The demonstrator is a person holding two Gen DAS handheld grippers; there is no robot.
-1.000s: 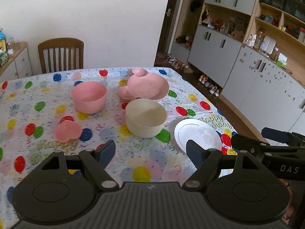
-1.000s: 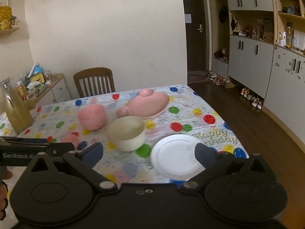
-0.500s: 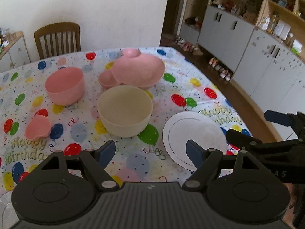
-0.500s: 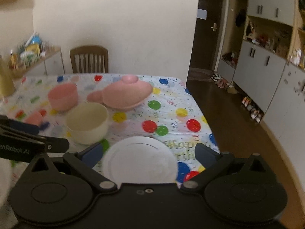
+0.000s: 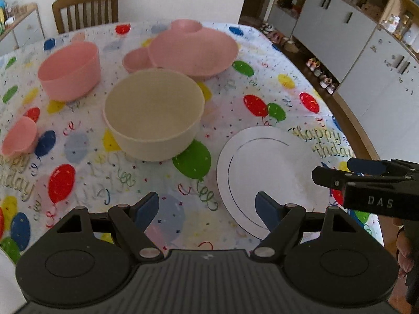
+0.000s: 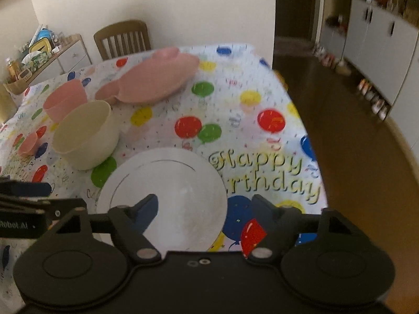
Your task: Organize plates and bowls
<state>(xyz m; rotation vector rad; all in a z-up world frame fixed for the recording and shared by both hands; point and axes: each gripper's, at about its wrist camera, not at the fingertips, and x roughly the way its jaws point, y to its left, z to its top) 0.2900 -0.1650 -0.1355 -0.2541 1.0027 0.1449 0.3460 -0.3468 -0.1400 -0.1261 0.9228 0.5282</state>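
From the left wrist camera, the left hand-held gripper [image 5: 207, 209] hangs above the worktop [image 5: 230, 96], which is covered with a balloon-print birthday cloth. Its blue-padded jaws stand apart with nothing between them; under the gap lies bare cloth, and the right pad overlaps the near rim of the white plate [image 5: 264, 162]. The plate lies flat near the worktop's right edge. Just left of it, beyond a green balloon, a cream bowl [image 5: 154, 115] stands upright and empty. Behind that bowl sit a pink bowl [image 5: 70, 70] to the left and a large pink ear-shaped plate [image 5: 191, 49] to the right. A small pink dish [image 5: 19, 138] rests at the far left. The right hand-held gripper [image 5: 366, 172] juts in from the right edge, over the plate's right side, with a person's fingers [image 5: 404, 251] below it.

From the right wrist camera, somewhat blurred, the right hand-held gripper [image 6: 205, 209] has its jaws closing, still apart and empty; the left pad lies over the white plate [image 6: 167, 183], the right one over the cloth. It seems to be above the plate rather than touching it. The cream bowl [image 6: 86, 133] stands just left of the plate, the pink bowl [image 6: 65, 99] and pink ear-shaped plate [image 6: 157, 78] farther back. A wooden chair [image 6: 123, 39] stands beyond the worktop [image 6: 235, 99].
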